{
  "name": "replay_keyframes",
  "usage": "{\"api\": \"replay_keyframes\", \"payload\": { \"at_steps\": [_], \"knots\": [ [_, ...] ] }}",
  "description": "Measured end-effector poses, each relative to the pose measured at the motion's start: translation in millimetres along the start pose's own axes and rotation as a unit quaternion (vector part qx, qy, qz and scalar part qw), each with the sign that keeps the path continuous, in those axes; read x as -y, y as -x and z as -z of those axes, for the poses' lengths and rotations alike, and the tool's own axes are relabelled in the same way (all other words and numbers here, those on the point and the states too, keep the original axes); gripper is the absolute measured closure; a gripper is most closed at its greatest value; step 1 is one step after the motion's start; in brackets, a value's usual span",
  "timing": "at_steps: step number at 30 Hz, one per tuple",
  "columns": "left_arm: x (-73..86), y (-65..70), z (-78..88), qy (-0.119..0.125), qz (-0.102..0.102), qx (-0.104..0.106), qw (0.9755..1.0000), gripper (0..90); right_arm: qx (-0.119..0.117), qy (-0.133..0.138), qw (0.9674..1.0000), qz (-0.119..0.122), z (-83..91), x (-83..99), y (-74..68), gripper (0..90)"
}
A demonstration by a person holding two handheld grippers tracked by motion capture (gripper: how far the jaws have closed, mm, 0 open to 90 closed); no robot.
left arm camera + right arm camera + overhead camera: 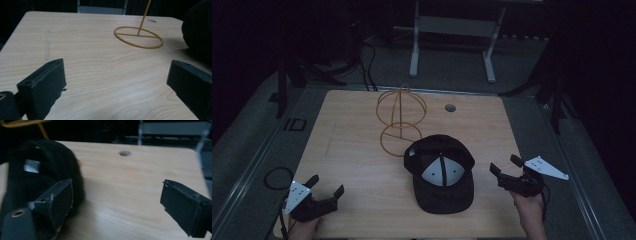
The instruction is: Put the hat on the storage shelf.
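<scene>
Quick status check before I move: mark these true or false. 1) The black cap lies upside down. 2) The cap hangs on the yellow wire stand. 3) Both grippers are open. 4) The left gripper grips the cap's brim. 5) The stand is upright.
1) The black baseball cap lies upside down: true, its pale lining faces up.
2) False: it lies on the light wooden table, in front of the yellow wire stand.
3) True: left gripper and right gripper stand open.
4) False: it holds nothing, apart from the cap.
5) True.
</scene>
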State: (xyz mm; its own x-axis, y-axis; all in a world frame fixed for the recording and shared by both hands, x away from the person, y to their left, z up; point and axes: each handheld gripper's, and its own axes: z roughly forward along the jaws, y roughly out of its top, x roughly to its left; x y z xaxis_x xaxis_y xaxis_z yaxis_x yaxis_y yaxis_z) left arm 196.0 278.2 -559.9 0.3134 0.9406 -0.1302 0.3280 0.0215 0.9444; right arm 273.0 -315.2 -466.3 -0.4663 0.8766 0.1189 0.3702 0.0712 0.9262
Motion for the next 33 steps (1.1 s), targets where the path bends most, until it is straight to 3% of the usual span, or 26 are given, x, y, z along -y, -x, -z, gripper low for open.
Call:
{"api": "replay_keyframes", "payload": {
  "at_steps": [2, 4, 6, 9, 11, 13, 14, 18, 19, 21, 25, 28, 30, 31, 33],
  "knots": [
    [-1.3, -0.8, 1.8, 0.007, 0.013, 0.011, 0.9998, 2.9, -0.029, -0.002, 0.9995, 0.015, -9.6, -10.0, -11.6, 10.6],
    [-1.0, -0.8, 2.0, 0.008, 0.014, 0.015, 0.9998, 2.9, -0.034, -0.005, 0.9991, 0.026, -15.6, -14.3, -19.2, 11.0],
    [-0.9, 0.0, 1.3, -0.004, 0.012, 0.02, 0.9997, 2.9, -0.042, -0.006, 0.9986, 0.032, -19.4, -16.3, -23.3, 13.1],
    [-0.9, 3.6, -0.5, -0.021, 0.0, 0.025, 0.9995, 2.8, -0.054, -0.023, 0.9965, 0.059, -37.0, -21.1, -39.5, 16.4],
    [-1.0, 6.5, -1.8, -0.038, -0.01, 0.022, 0.999, 2.8, -0.049, -0.032, 0.9954, 0.076, -48.0, -21.1, -45.8, 20.8],
    [-1.5, 9.0, -1.9, -0.044, -0.018, 0.02, 0.9987, 2.8, -0.049, -0.034, 0.9953, 0.076, -52.0, -21.0, -47.3, 22.8],
    [-2.8, 10.7, -0.8, -0.042, -0.019, 0.017, 0.9988, 2.8, -0.049, -0.042, 0.9949, 0.078, -63.8, -21.1, -50.2, 26.5],
    [-4.4, 11.4, 0.3, -0.048, -0.021, 0.013, 0.9985, 2.8, -0.047, -0.052, 0.994, 0.084, -77.4, -21.5, -53.8, 31.2],
    [-4.3, 11.4, -0.1, -0.056, -0.024, 0.016, 0.998, 2.7, -0.044, -0.062, 0.9931, 0.089, -86.2, -21.4, -56.1, 36.9],
    [-3.9, 11.4, -0.4, -0.058, -0.022, 0.019, 0.9979, 2.6, -0.04, -0.071, 0.9923, 0.094, -93.6, -20.4, -58.1, 39.7],
    [-3.5, 13.5, -2.3, -0.07, -0.025, 0.026, 0.9969, 2.5, -0.024, -0.081, 0.991, 0.104, -101.0, -18.6, -62.6, 49.9],
    [-3.3, 14.5, -2.8, -0.071, -0.026, 0.026, 0.9968, 2.5, -0.017, -0.086, 0.9903, 0.107, -103.5, -17.6, -64.8, 51.8],
    [-3.0, 14.6, -3.4, -0.076, -0.028, 0.027, 0.9964, 2.5, -0.008, -0.097, 0.9887, 0.114, -105.9, -16.4, -67.5, 63.7],
    [-2.7, 15.0, -4.1, -0.079, -0.027, 0.031, 0.9961, 2.5, -0.003, -0.1, 0.9881, 0.117, -106.6, -16.0, -68.5, 65.4],
    [-2.6, 15.1, -4.5, -0.08, -0.028, 0.031, 0.9959, 2.5, 0.01, -0.107, 0.9867, 0.122, -108.6, -15.4, -70.3, 80.7]
  ]
}}
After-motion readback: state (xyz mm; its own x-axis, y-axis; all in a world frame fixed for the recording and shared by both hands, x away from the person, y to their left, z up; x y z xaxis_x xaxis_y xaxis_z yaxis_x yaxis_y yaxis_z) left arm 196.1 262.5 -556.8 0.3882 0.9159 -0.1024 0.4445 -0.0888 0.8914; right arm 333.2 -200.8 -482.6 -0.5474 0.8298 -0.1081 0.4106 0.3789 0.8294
